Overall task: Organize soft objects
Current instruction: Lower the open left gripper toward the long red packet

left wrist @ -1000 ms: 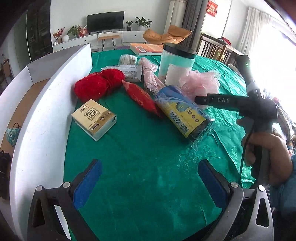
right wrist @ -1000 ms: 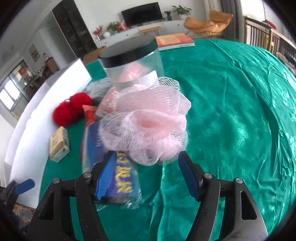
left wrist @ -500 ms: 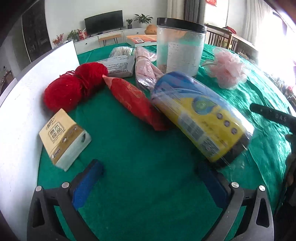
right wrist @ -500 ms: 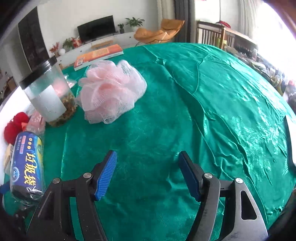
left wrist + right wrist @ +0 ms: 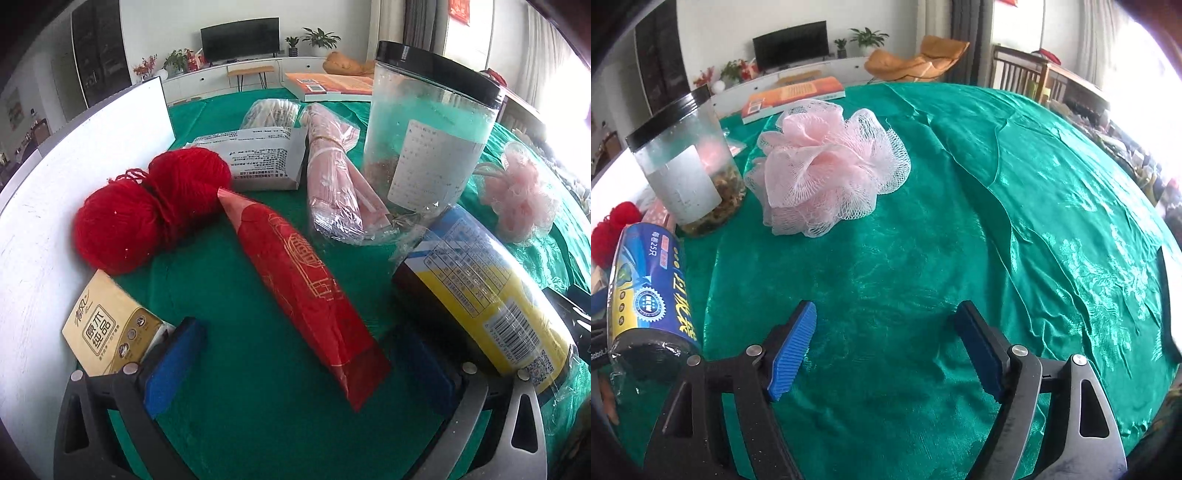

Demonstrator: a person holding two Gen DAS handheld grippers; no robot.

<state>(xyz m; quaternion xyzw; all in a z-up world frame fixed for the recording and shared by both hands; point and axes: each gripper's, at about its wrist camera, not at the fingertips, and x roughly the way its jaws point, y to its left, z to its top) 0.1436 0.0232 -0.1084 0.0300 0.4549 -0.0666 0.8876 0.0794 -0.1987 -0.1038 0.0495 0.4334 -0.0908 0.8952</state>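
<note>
A pink mesh bath pouf (image 5: pixel 827 173) lies on the green tablecloth (image 5: pixel 997 229), well ahead of my open, empty right gripper (image 5: pixel 886 350); it also shows at the right edge of the left wrist view (image 5: pixel 517 203). My left gripper (image 5: pixel 299 365) is open, its fingers on either side of the near end of a long red packet (image 5: pixel 299 295), not closed on it. Red yarn balls (image 5: pixel 147 210) lie left of the packet. A tissue pack (image 5: pixel 107 328) lies by the left finger (image 5: pixel 173 365).
A blue-and-yellow wrapped roll (image 5: pixel 491 314) lies right of the left gripper and also shows in the right wrist view (image 5: pixel 646 288). A clear jar with a black lid (image 5: pixel 424 140), a pink wrapped bundle (image 5: pixel 336 188), a grey pouch (image 5: pixel 262 158) and a white board (image 5: pixel 55 206) stand around.
My left gripper has moved forward and lower, so the red packet now lies between its fingers. My right gripper has backed away from the pink pouf, which stays on the cloth.
</note>
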